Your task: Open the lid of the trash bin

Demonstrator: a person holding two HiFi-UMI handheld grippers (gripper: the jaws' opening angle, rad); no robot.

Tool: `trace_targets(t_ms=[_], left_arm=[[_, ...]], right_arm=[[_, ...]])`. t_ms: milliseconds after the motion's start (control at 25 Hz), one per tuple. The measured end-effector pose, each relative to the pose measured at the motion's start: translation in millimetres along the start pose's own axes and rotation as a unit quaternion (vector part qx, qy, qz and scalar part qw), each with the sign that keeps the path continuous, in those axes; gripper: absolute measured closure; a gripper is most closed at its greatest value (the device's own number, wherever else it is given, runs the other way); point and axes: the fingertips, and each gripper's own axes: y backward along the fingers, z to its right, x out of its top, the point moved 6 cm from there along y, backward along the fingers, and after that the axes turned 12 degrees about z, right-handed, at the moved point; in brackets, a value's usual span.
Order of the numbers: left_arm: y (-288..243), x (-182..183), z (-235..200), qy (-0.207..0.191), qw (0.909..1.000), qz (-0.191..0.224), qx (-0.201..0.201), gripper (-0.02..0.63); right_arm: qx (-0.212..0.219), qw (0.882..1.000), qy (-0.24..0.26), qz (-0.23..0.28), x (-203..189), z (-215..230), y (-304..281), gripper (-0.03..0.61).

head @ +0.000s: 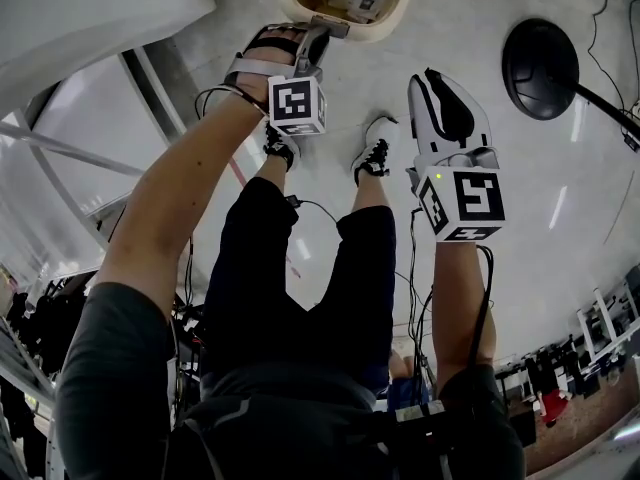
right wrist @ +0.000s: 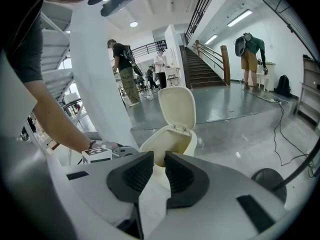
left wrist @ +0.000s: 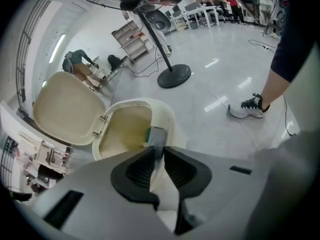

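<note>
Left gripper [left wrist: 157, 153] pinches the grey tab [left wrist: 158, 135] on the trash bin [left wrist: 170, 120], lid [left wrist: 67, 109] raised; right gripper [right wrist: 159, 160] stands ajar.

trash bin [left wrist: 167, 116]: smooth cream plastic | floor [left wrist: 225, 49]: glossy, reflective | jaws: matt ribbed black

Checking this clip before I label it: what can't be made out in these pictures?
Trash bin, head view: the top edge cuts it off, so its lid is out of frame and its contents are unreadable.
Grey tab, left gripper view: the tips of the left gripper cover whether its pads press it.
Bin front, right gripper view: hidden behind the right gripper.
</note>
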Motion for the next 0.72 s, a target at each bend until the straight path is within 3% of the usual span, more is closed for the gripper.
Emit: trace_targets(t_ms=[200,280,520,720], left_arm=[[0,3,-7,0.038,0.9984,-0.023,-0.034,0.551],[5,9,-9,0.051,0.9977,-0.021,-0.04,0.58],[43,35,-41,0.091,0.9955,0.007,-0.026,0.581],[96,72,-71,0.185,0.9806,0.063,-0.015,0.581]], right_arm=[[-0.004,1.0,0.001,0.003,15,1,9,0.486],[-0.011,1.0,-0.003,0.0,24,2,19,0.486],[-0.02,1.0,-0.002,0.019,75,4,47,0.486],[-0.034,0.998,0.003,0.047,128,7,74,0.488]])
